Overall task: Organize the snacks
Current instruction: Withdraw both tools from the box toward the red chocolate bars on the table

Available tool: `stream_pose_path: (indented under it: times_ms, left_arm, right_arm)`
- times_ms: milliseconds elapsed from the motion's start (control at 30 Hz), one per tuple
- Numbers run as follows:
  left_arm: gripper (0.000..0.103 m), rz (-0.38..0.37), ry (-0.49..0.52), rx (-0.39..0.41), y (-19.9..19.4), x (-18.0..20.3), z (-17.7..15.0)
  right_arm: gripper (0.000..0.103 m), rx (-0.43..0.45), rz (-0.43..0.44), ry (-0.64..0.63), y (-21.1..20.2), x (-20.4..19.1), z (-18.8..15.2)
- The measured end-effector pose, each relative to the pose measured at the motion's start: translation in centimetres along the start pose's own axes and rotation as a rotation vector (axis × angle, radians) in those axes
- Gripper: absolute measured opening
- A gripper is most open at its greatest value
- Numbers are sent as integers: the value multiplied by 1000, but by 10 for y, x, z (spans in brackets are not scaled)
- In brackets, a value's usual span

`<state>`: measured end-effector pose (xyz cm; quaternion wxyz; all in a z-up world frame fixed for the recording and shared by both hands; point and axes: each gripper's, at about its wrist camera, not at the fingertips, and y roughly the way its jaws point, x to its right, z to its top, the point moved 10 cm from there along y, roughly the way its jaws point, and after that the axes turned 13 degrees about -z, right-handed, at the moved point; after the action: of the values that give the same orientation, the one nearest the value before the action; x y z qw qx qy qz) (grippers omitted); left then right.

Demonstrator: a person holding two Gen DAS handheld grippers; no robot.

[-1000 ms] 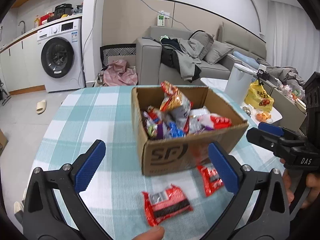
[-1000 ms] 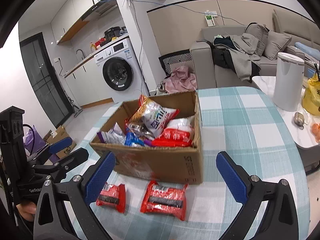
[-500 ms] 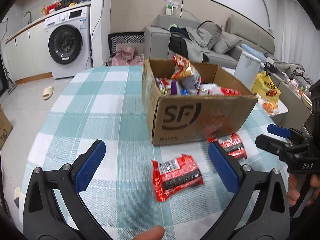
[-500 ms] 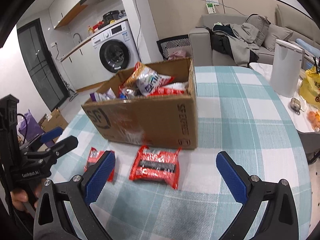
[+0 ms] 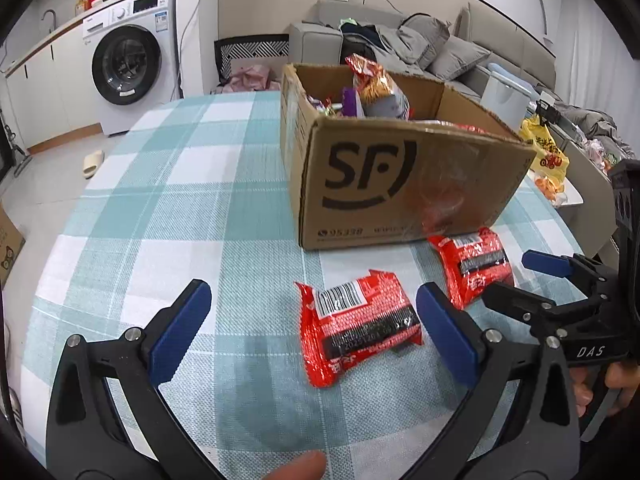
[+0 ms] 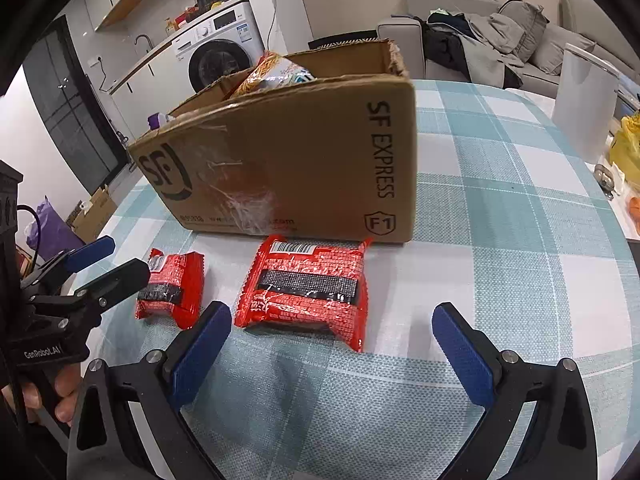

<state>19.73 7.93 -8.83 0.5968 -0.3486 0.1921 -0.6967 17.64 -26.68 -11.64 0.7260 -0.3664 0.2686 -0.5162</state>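
Observation:
A cardboard SF box (image 5: pixel 400 184) full of snack packets stands on the checked tablecloth; it also shows in the right wrist view (image 6: pixel 288 160). Two red snack packets lie in front of it. The left packet (image 5: pixel 360 328) (image 6: pixel 172 290) lies between the fingers of my open left gripper (image 5: pixel 316 332). The right packet (image 5: pixel 474 266) (image 6: pixel 306 290) lies just ahead of my open right gripper (image 6: pixel 332 344). The right gripper shows in the left wrist view (image 5: pixel 532 280), and the left gripper shows in the right wrist view (image 6: pixel 108 258). Both grippers are empty.
The teal and white checked tablecloth (image 5: pixel 168 208) covers a round table. A white bin (image 6: pixel 584 104) stands beyond the table's right edge, next to a yellow bag (image 5: pixel 546 152). A washing machine (image 5: pixel 128 60) and a sofa (image 5: pixel 420 40) stand behind.
Both grippers have come down lower and closer to the two red packets. The box's contents are now mostly hidden behind its front wall.

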Motion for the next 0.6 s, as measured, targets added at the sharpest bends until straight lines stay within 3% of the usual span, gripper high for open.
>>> stream_pose_path:
  times_ms: [300, 600]
  left_arm:
    - [102, 6, 7, -52, 14, -2, -9]
    - [102, -9, -13, -82, 24, -12, -13]
  right_arm:
    - [103, -6, -54, -84, 8, -17, -6]
    - [103, -25, -118, -84, 17, -12, -5]
